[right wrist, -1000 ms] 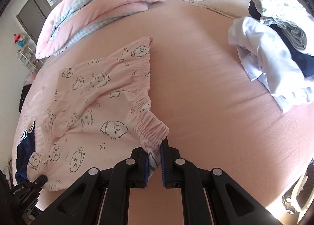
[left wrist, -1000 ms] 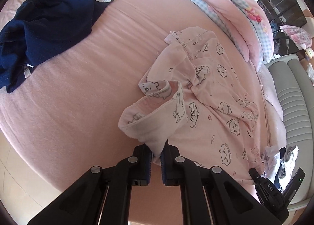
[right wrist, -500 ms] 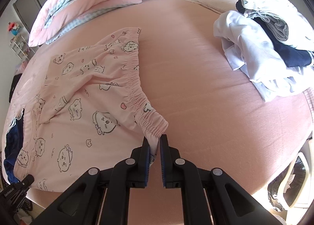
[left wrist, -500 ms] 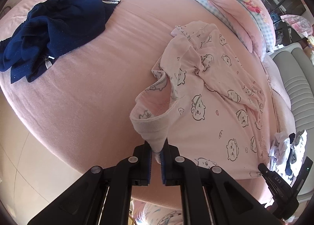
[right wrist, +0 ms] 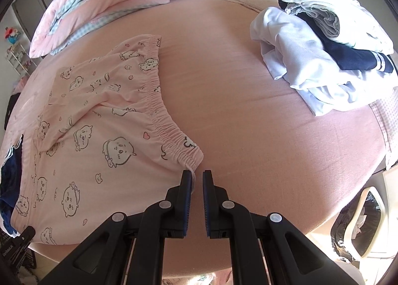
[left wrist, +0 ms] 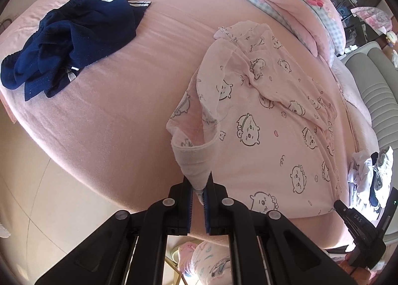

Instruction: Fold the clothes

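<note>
Pink pyjama trousers (left wrist: 273, 121) with a cartoon print lie spread across the pink bed (left wrist: 112, 116). My left gripper (left wrist: 198, 185) is shut on a leg cuff, which stands up from the sheet in a loose fold. In the right wrist view the trousers (right wrist: 99, 136) lie mostly flat, with the gathered elastic waistband running away from me. My right gripper (right wrist: 197, 180) pinches the near waistband corner, and only a thin sliver of cloth shows between its fingers. Both grippers hover at the near edge of the bed.
A crumpled navy garment (left wrist: 67, 36) with white stripes lies at the far left. A folded pink and checked duvet (right wrist: 107, 4) sits at the back. A pile of white and navy clothes (right wrist: 311, 49) lies at the right. Tiled floor (left wrist: 37, 198) and a lined bin (right wrist: 360, 223) are below the bed edge.
Both grippers have drawn back toward the bed's near edge with the trousers in them. The cloth is stretched flatter, and the waistband corner has sunk close to the sheet.
</note>
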`<state>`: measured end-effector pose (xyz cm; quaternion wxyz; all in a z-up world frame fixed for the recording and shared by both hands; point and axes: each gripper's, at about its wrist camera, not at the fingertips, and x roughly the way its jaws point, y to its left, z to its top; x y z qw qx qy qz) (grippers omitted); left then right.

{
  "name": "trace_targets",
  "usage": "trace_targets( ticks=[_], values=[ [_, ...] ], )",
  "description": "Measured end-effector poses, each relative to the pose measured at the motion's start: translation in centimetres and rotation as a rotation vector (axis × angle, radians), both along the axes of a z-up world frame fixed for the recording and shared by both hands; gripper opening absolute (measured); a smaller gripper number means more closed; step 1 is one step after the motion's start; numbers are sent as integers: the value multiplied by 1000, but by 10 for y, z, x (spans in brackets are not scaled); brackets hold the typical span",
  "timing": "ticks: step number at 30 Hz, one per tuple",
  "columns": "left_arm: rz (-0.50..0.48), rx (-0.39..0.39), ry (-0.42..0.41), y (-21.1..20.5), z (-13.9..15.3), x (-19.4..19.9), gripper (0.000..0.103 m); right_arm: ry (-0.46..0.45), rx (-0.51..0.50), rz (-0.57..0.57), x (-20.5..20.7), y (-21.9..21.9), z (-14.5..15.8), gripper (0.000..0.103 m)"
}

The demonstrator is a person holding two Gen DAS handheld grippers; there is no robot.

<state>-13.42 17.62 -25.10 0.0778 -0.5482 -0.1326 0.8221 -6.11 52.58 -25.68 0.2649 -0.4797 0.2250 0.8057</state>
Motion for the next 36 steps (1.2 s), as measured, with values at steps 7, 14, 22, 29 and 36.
trace_targets(
  ticks=[7, 14, 22, 29, 36],
  values=[
    [-8, -21, 2, -1, 3, 6, 5, -27, 48, -41, 9, 10, -1, 6],
    [-27, 76, -1, -11, 15, 13, 6, 21, 51, 5, 19, 11, 8, 6],
    [-72, 124, -143, -14, 18, 10, 15, 37, 48, 78, 9, -6, 9, 13],
    [-51, 138, -101, -21, 27, 15, 73, 109, 31, 86, 5, -11, 18, 65],
    [-73, 69, -64, -18, 32, 6, 74, 190, -53, 27, 0, -7, 24, 67]
  ],
)
